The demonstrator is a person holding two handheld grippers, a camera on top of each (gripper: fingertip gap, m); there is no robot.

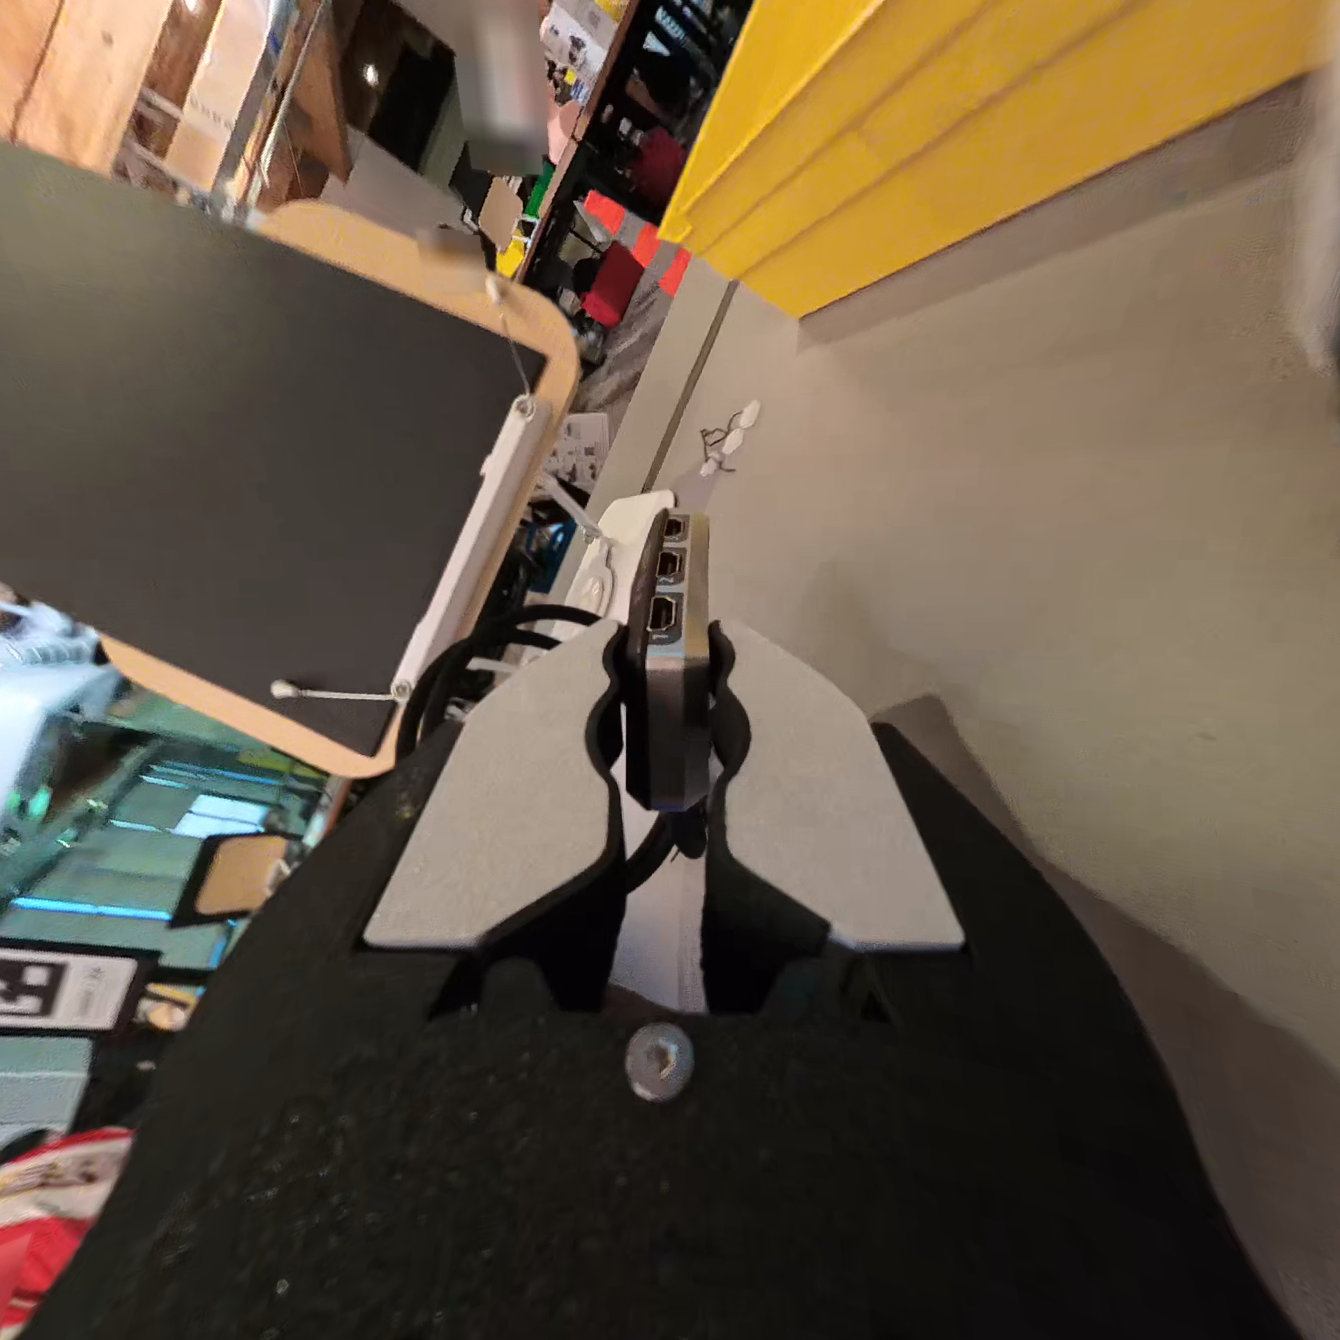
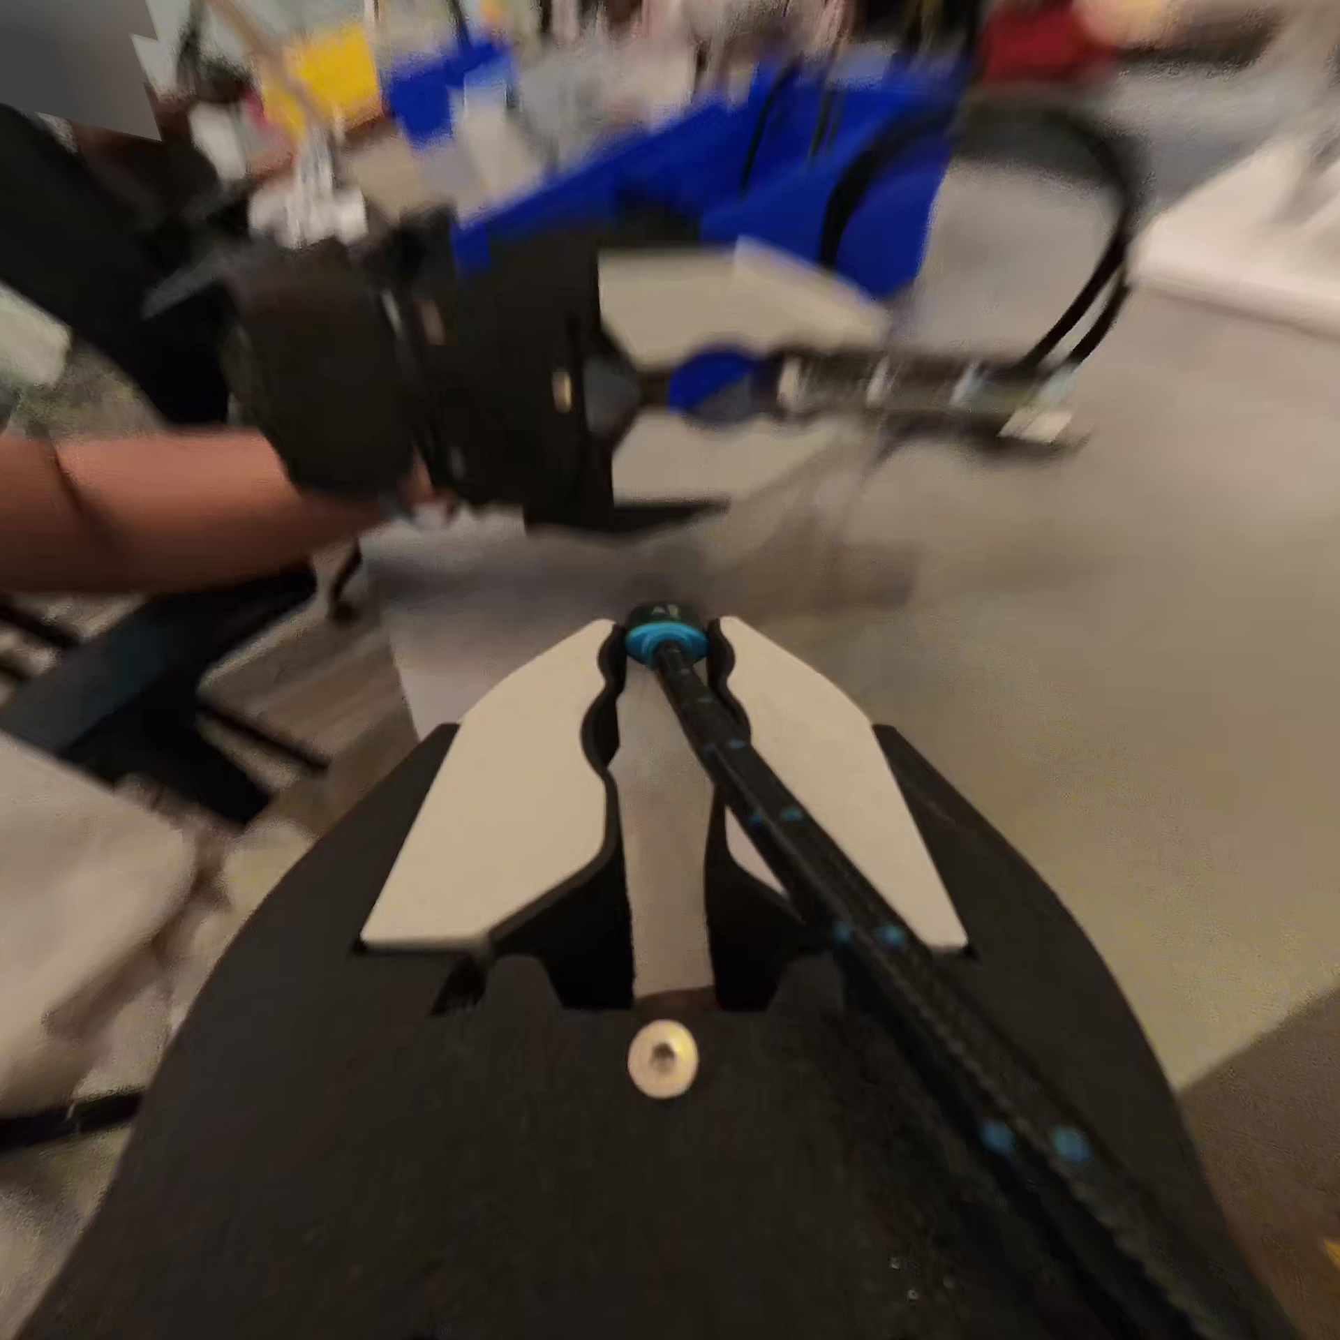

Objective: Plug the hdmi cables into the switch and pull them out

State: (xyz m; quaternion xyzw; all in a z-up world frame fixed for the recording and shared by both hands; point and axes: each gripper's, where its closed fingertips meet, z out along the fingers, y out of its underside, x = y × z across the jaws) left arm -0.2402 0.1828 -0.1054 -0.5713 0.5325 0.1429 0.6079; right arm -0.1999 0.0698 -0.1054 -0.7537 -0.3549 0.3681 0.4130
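Switch (image 1: 667, 681) in left claw (image 1: 666, 652)

Switch (image 1: 663, 696) dark grey, paler grey along its port edge; left gripper (image 1: 667, 652) pale grey fingers on a speckled black body; right gripper (image 2: 666, 642) likewise; cable (image 2: 783, 819) black braid with paired blue dots, bright blue collar at the plug; panel (image 1: 979, 145) yellow; board (image 1: 239, 449) black, tan border.

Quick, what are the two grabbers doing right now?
Left gripper: closed on the HDMI switch, its three ports empty.
Right gripper: closed on the plug end of the HDMI cable.
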